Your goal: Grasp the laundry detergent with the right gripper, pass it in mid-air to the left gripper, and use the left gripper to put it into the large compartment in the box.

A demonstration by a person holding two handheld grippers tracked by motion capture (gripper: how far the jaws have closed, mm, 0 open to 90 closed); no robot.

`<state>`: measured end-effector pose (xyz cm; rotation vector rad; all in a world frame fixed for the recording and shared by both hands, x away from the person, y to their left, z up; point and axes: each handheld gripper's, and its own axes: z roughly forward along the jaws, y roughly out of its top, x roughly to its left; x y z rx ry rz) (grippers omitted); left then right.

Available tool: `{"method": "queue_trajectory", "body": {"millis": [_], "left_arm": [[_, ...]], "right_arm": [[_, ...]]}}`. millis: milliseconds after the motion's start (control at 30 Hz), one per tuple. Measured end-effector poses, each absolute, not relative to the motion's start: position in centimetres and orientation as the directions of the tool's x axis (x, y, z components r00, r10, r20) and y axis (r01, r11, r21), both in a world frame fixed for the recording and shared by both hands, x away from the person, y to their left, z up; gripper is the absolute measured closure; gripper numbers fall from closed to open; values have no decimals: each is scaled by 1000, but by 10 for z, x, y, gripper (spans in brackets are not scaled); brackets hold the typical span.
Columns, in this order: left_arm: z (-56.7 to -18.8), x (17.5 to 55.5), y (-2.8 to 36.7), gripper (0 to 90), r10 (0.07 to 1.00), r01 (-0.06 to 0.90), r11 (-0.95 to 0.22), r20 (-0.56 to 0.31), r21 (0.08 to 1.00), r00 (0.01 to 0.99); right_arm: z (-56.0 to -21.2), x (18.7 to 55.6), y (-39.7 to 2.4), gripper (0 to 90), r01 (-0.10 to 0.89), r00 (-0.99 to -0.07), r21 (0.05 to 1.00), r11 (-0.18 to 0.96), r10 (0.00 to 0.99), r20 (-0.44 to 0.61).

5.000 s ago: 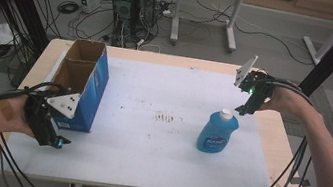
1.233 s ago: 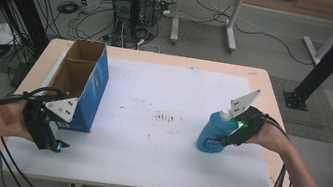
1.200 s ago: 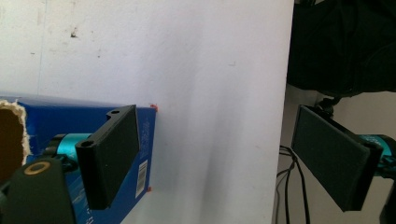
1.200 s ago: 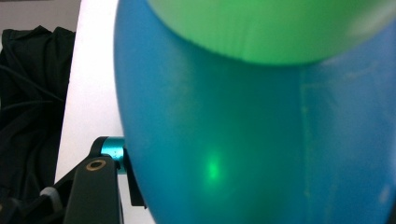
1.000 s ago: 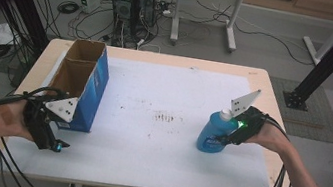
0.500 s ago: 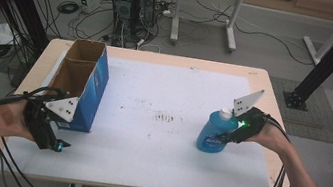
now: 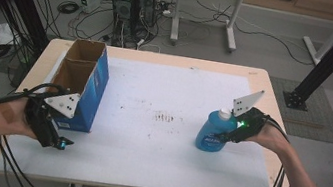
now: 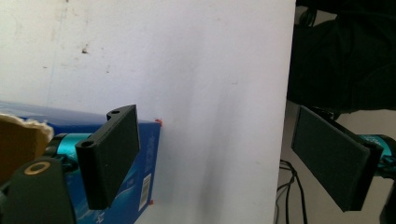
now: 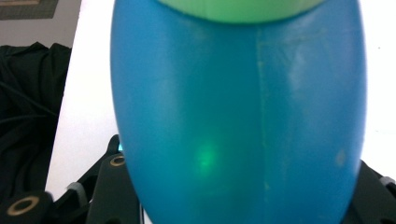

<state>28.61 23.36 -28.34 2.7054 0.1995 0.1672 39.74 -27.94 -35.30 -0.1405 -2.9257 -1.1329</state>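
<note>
- High view: blue bottle (image 7: 211,132) stands upright on the white table (image 7: 143,161), right of centre, long axis vertical, white cap up. Right gripper (image 7: 228,135) is against the bottle's right flank, coming in from the person's right; it is by far the nearer hand. Left gripper (image 7: 55,129) is well apart, just beside the near end of the open blue carton (image 7: 85,88) at the table's left.
- Left gripper view: jaws stand wide apart with nothing between them, only bare table. One corner of the carton lies behind the left-hand jaw; contact not evident.
- Right gripper view: bottle body sits dead ahead, its sides reaching past the jaw bases at both bottom corners. Jaw faces are hidden behind it; probably straddling or clamping the body, but I cannot tell which.
</note>
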Motion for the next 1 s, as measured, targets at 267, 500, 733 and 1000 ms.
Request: {"method": "queue_trajectory", "body": {"millis": [267,500,733,1000], "left_arm": [[-258,298,229,155,210,145,-878,94,456,973],[-230,322,207,155,247,185,-844,58,503,967],[-211,345,174,154,207,152,-855,58,496,977],[-196,365,126,154,175,113,-835,64,539,983]], "right_arm": [[-331,398,-263,463,80,-996,684,725,91,20],[-310,397,-243,461,48,-998,692,720,62,4],[-297,396,-224,460,51,-998,697,716,60,11],[-293,402,-198,459,-23,-1000,711,702,-5,-27]]}}
